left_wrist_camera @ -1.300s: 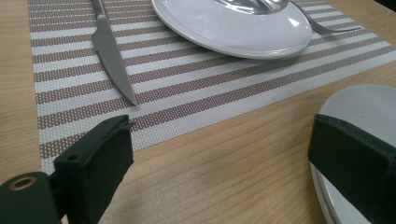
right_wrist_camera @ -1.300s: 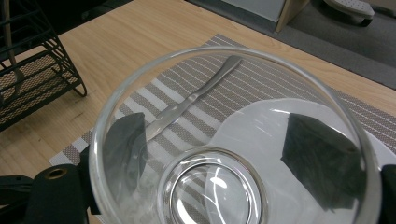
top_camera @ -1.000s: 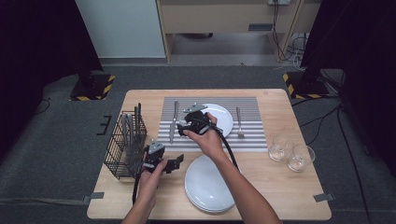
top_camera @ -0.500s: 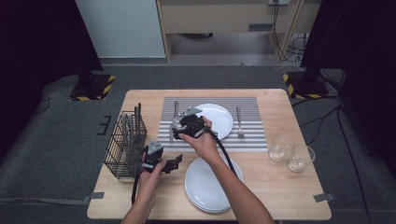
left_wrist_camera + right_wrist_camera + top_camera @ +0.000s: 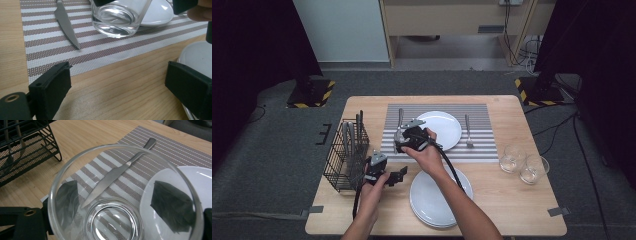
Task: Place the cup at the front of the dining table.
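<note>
My right gripper (image 5: 403, 142) is shut on a clear drinking glass (image 5: 125, 195), one black pad on either side of its wall. The glass (image 5: 117, 18) stands upright low over the striped placemat (image 5: 100, 52), left of the white plate (image 5: 443, 128); I cannot tell whether its base touches the mat. A steel knife (image 5: 117, 172) lies on the mat just beyond it, also in the left gripper view as the knife (image 5: 66, 23). My left gripper (image 5: 398, 175) hovers open over bare wood nearer the front, with nothing between its jaws (image 5: 117, 92).
A black wire basket (image 5: 346, 155) with cutlery stands at the table's left. A stack of white plates (image 5: 437, 202) sits front centre, under my right forearm. A fork (image 5: 468, 131) lies right of the plate on the mat. Two glasses (image 5: 512, 162) (image 5: 534, 170) stand at the right.
My right gripper has carried the glass leftward and a little nearer, from over the plate's edge to the mat beside the knife. The left gripper has stayed about where it was.
</note>
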The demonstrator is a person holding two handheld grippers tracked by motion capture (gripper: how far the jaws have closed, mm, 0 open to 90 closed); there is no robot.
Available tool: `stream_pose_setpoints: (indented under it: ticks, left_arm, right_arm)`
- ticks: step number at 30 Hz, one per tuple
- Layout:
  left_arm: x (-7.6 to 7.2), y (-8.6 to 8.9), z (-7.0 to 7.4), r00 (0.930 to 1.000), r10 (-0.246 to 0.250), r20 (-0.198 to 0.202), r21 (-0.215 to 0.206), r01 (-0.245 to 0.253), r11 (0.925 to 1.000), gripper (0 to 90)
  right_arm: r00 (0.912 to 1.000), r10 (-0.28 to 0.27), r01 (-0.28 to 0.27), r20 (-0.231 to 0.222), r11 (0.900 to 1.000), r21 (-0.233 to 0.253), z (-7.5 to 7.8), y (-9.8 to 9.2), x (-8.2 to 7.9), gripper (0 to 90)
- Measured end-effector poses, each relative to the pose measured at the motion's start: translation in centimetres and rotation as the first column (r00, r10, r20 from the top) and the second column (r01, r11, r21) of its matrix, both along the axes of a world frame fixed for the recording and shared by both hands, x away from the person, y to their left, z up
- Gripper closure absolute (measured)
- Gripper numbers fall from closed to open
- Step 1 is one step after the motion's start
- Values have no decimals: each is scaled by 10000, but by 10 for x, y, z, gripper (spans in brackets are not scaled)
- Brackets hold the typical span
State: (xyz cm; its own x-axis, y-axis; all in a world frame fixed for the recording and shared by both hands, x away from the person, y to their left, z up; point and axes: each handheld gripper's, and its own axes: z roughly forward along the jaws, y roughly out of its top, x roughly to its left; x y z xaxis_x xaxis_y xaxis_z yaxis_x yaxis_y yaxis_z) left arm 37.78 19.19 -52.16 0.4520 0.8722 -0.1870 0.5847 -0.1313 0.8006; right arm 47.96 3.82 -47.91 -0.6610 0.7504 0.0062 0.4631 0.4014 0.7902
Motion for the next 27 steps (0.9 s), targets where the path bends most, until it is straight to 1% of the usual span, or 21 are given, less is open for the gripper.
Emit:
stream_pose_setpoints:
  ticks: [7,11,12,15,18,27]
  left_arm:
    - [0,0,0,10000,22,40,-82,-22,10000,61]
    - [0,1,0,10000,14,50,-86,-14,10000,61]
    - [0,1,0,10000,21,52,-88,-21,10000,61]
    - [0,2,1,9999,91,75,-134,-90,9999,61]
    - [0,2,0,10000,86,42,-124,-85,9999,62]
    - [0,1,0,10000,52,25,-100,-52,9999,62]
  right_arm:
    - [10000,-33,34,-86,9999,116,-4,4,0,198]
    - [9998,-64,66,-172,9999,79,-7,5,0,198]
    - [9999,-75,76,-117,9999,121,-8,4,0,198]
    - [9998,-103,107,-177,9996,258,-9,5,0,198]
    - [9996,-166,171,-226,9996,213,-11,6,1,198]
    - [9995,-101,107,-302,9998,172,-14,7,1,198]
